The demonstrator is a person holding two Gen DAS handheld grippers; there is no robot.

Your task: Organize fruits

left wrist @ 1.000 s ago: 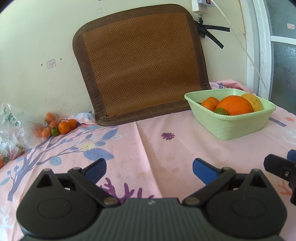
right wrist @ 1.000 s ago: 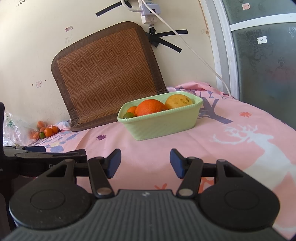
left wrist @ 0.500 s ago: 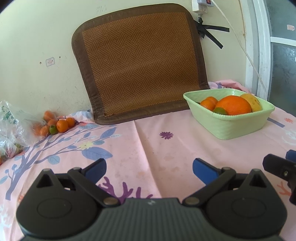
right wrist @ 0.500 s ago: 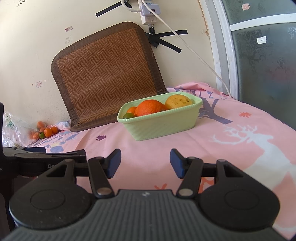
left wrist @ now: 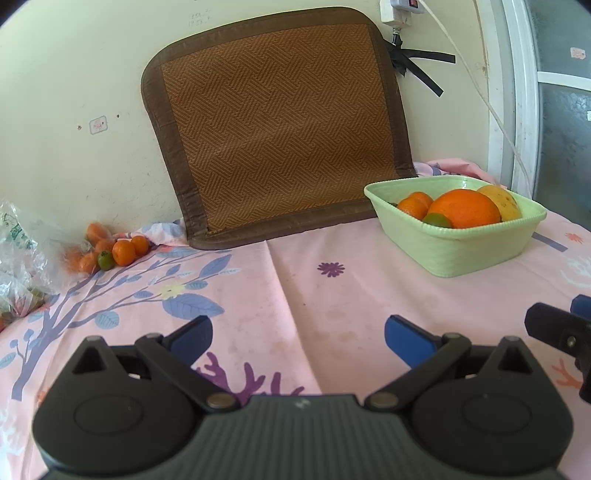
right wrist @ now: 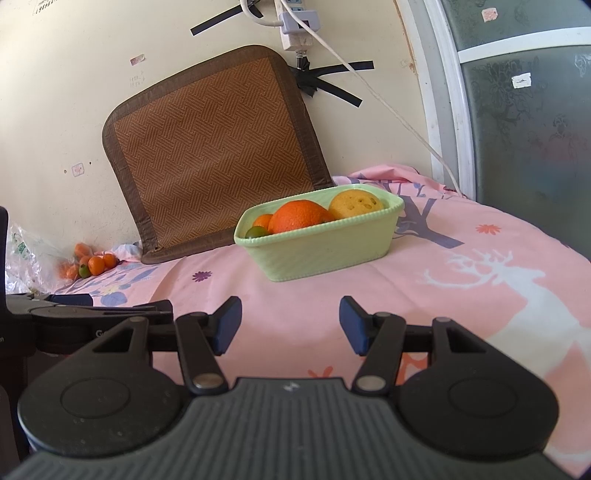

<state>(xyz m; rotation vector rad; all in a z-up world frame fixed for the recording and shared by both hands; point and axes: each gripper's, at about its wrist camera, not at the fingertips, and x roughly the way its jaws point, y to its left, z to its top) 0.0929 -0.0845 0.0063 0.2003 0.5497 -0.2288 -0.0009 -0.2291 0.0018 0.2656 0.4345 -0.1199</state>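
Observation:
A light green basket point(left wrist: 461, 251) point(right wrist: 325, 247) sits on the pink cloth and holds a big orange point(left wrist: 467, 208) point(right wrist: 299, 221), a yellow fruit point(left wrist: 502, 201) point(right wrist: 356, 203), small oranges and a small green fruit. A heap of small oranges with one green fruit point(left wrist: 110, 251) point(right wrist: 92, 264) lies at the far left by the wall. My left gripper point(left wrist: 299, 339) is open and empty, low over the cloth. My right gripper point(right wrist: 290, 325) is open and empty, facing the basket. The left gripper shows at the left edge of the right wrist view point(right wrist: 88, 314).
A brown woven mat point(left wrist: 280, 129) point(right wrist: 218, 155) leans on the wall behind. A clear plastic bag point(left wrist: 22, 258) lies at the far left. A white power strip with cord point(right wrist: 295, 22) hangs on the wall. A window frame point(right wrist: 447, 110) stands at right.
The left gripper has shifted slightly, so the scene sits a little lower and further left in its view. The right gripper has not moved. Both stay open.

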